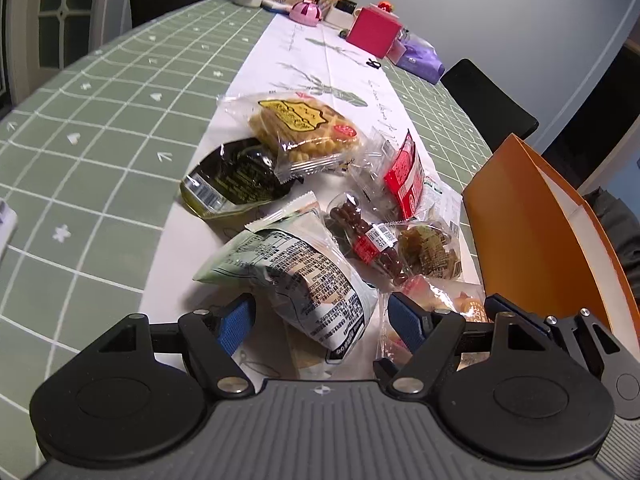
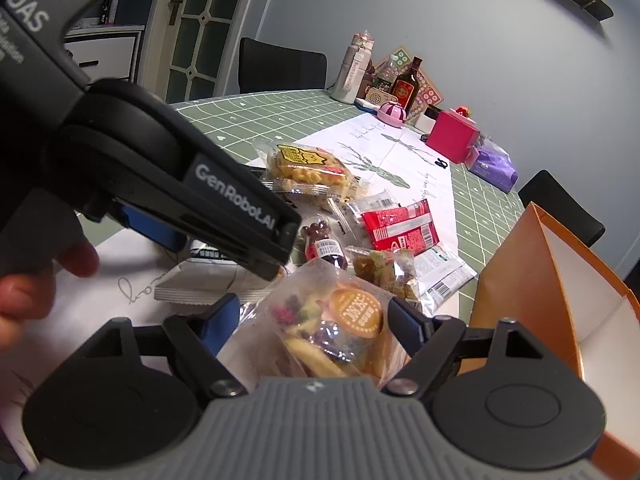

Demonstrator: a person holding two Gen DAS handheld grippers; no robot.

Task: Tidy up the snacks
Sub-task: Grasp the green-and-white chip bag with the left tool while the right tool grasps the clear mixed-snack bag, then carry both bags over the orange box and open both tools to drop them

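Both wrist views close above snack pile (image 1: 340, 216)

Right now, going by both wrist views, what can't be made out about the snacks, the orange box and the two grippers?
- Orange box interior: cut off by the frame edge in both views.
- Snack bag front: left wrist view shows only its printed back.
- Left gripper and right gripper: jaws stand wide around bags; pad contact unclear.
- Fruit snack bag: underside hidden.

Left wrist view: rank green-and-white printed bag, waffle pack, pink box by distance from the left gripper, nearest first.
1. Green-and-white printed bag: lying between the open fingers of the left gripper.
2. Waffle pack: mid-table on the white runner, beyond the bag.
3. Pink box: far end of the table, slightly right.
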